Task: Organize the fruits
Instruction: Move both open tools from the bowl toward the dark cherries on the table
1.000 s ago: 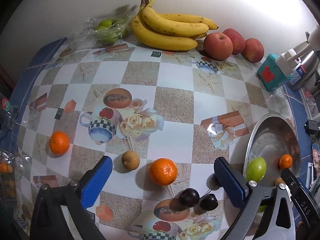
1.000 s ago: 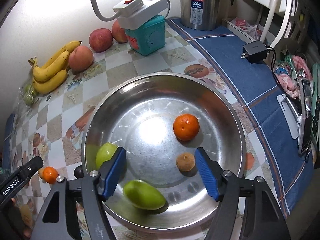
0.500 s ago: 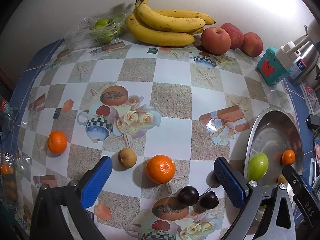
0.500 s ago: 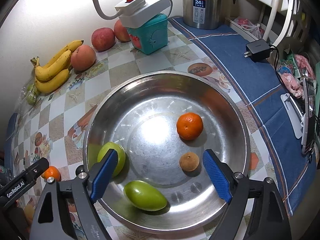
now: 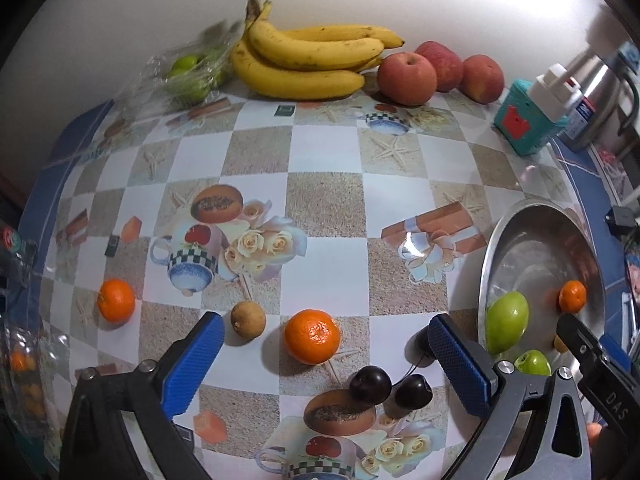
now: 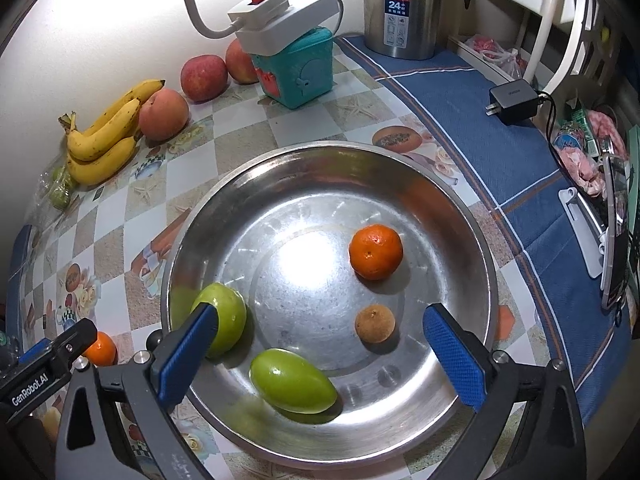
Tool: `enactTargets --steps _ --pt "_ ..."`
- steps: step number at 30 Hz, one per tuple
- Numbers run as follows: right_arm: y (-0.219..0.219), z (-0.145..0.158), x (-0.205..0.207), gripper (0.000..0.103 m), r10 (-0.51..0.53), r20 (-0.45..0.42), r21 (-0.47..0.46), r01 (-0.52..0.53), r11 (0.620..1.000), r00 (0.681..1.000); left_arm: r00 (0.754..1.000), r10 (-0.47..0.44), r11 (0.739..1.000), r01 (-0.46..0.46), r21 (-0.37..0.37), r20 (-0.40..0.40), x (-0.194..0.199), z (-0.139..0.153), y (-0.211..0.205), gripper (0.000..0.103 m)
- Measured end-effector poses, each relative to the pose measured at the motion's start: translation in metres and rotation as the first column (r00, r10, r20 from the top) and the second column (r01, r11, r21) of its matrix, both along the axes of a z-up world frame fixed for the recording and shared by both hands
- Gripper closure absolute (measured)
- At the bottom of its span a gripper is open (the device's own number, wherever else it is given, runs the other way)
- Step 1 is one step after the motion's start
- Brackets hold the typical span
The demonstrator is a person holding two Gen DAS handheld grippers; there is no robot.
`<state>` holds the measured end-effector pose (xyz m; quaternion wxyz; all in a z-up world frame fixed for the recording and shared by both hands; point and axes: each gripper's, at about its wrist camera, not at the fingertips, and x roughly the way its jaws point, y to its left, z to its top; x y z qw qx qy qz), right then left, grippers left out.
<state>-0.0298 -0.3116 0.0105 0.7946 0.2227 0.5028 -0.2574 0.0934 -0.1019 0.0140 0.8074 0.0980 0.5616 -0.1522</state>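
My right gripper (image 6: 320,344) hangs over the steel bowl (image 6: 400,184), its jaws opening wide with nothing pressed between them. In the bowl lie an orange mandarin (image 6: 376,252), a small brown longan (image 6: 375,323) and two green fruits (image 6: 293,381) (image 6: 224,318). My left gripper (image 5: 325,356) stands open above the checked tablecloth, with a mandarin (image 5: 312,336) lying between its fingers, untouched. A longan (image 5: 248,318) sits just left of it, another mandarin (image 5: 116,300) farther left. Two dark cherries (image 5: 370,384) lie near the right finger.
Bananas (image 5: 304,60), three apples (image 5: 406,78) and a bag of green fruit (image 5: 188,76) line the back wall. A teal box (image 6: 296,68) with a white power strip and a steel kettle (image 6: 404,4) stand behind the bowl. A charger (image 6: 514,100) lies on the blue cloth.
The right gripper's jaws have spread much wider over the bowl. The left wrist view has shifted slightly; the fruit on the cloth lies as before.
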Motion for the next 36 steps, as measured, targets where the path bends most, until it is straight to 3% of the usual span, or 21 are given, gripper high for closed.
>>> enactTargets --steps 7,14,22,31,36 --pt "0.012 0.003 0.005 0.001 0.068 0.036 0.038 -0.069 0.997 0.997 0.998 -0.032 0.999 0.031 0.022 0.051 0.000 0.013 0.012 0.000" --pt "0.035 0.010 0.015 0.001 0.173 0.095 0.088 -0.181 0.980 0.980 0.996 0.063 0.998 -0.065 0.024 0.070 0.010 0.023 0.048 0.000" --pt "0.076 0.011 0.030 0.001 0.295 0.100 0.084 -0.303 0.949 0.950 0.985 0.139 0.987 -0.146 0.069 0.098 0.017 0.026 0.081 0.000" --pt "0.116 0.010 0.043 0.001 0.419 0.108 0.065 -0.426 0.902 0.902 0.988 0.128 0.987 -0.136 0.089 0.088 0.017 0.022 0.080 0.000" --pt "0.117 0.006 0.046 0.004 0.416 0.092 0.059 -0.422 0.904 0.905 0.989 0.125 0.987 -0.132 0.095 0.079 0.018 0.018 0.079 0.000"
